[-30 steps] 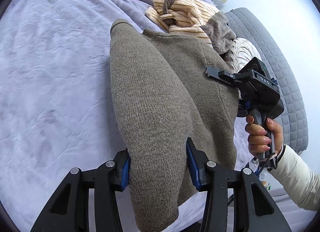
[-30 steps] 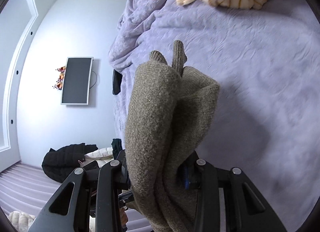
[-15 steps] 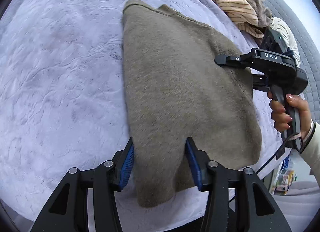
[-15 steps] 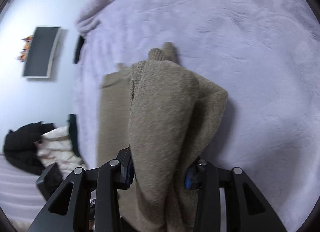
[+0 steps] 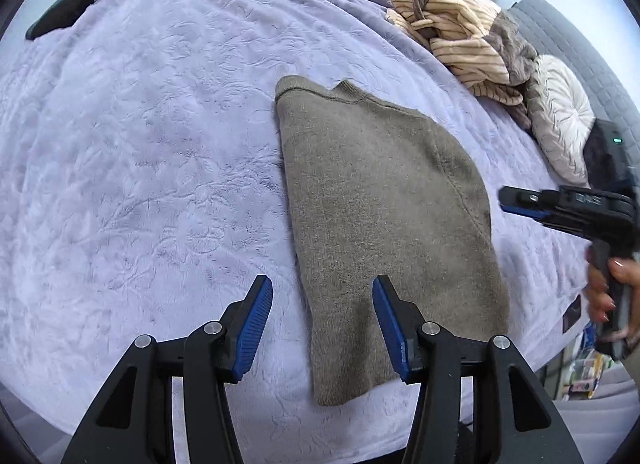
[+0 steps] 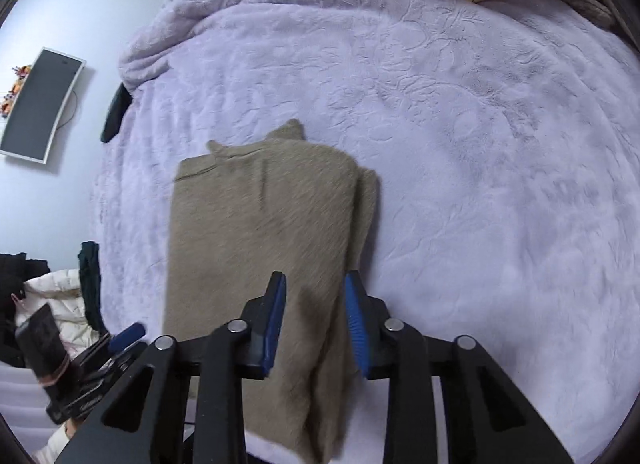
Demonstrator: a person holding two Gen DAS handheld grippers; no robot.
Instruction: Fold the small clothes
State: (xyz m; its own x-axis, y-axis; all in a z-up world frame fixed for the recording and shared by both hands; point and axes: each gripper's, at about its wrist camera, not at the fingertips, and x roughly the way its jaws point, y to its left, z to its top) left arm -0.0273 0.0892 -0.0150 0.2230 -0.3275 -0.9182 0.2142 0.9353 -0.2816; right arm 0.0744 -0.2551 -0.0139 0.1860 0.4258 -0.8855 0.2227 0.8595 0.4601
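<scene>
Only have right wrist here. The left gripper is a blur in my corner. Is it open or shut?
Observer: Open. The left wrist view shows the left gripper with its blue pads spread. The flat grey-brown knit sweater lies loose below them, unclamped.
Operator: Is the right gripper off the cloth? It looks like it's over it from here.
Observer: Seen from the left, the right gripper is just past the sweater's right edge, over the lilac plush blanket, with a gap between it and the knit.
Operator: Anything beyond the striped pile?
Observer: A round white pleated cushion sits beside the cream striped garment.
</scene>
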